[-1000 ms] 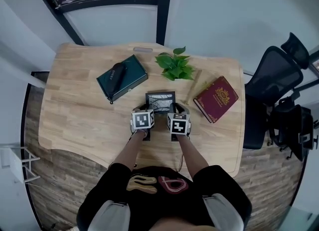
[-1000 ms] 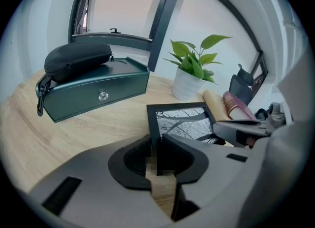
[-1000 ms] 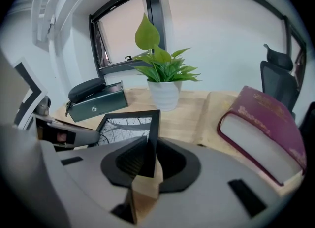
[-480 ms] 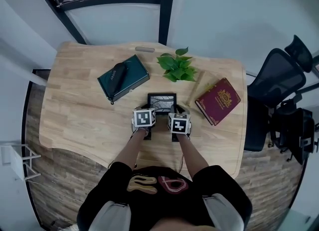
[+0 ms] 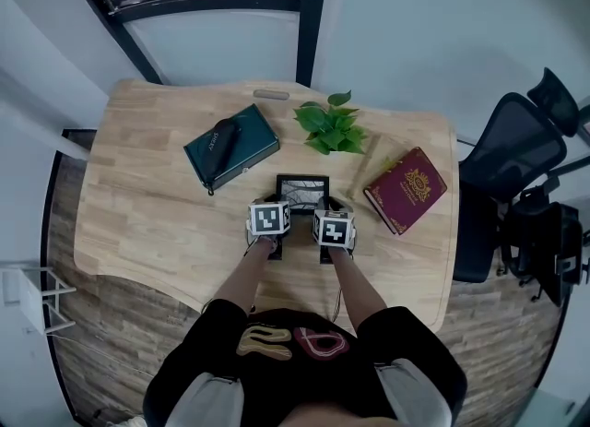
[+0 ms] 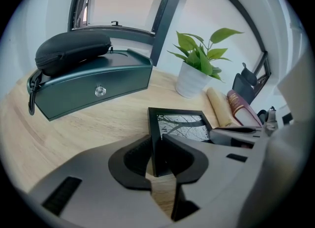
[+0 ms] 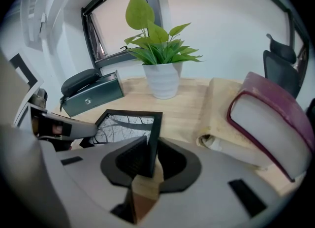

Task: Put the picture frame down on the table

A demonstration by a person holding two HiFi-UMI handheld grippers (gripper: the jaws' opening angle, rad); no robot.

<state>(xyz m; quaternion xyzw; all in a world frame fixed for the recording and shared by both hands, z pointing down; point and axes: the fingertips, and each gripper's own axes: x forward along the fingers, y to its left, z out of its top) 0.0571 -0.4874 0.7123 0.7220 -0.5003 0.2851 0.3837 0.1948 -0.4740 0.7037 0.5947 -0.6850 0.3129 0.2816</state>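
Over table [image 5: 138, 222], near front edge: 1 picture frame [image 5: 301, 189], left rail pinched between jaws of left gripper [image 6: 156, 155], right rail likewise by right gripper [image 7: 149, 159].

Bare wood lies open across the left half of the bench [image 5: 138, 213] and along its near edge. Behind the picture frame [image 5: 301, 187] the potted plant [image 5: 330, 126] stands close. Rear left sits the green box [image 5: 251, 139] with a black case [image 5: 224, 133] on top, a bare gap between box and plant. To the right a rolled paper [image 6: 219, 109] and the red book [image 5: 407, 188] block the way
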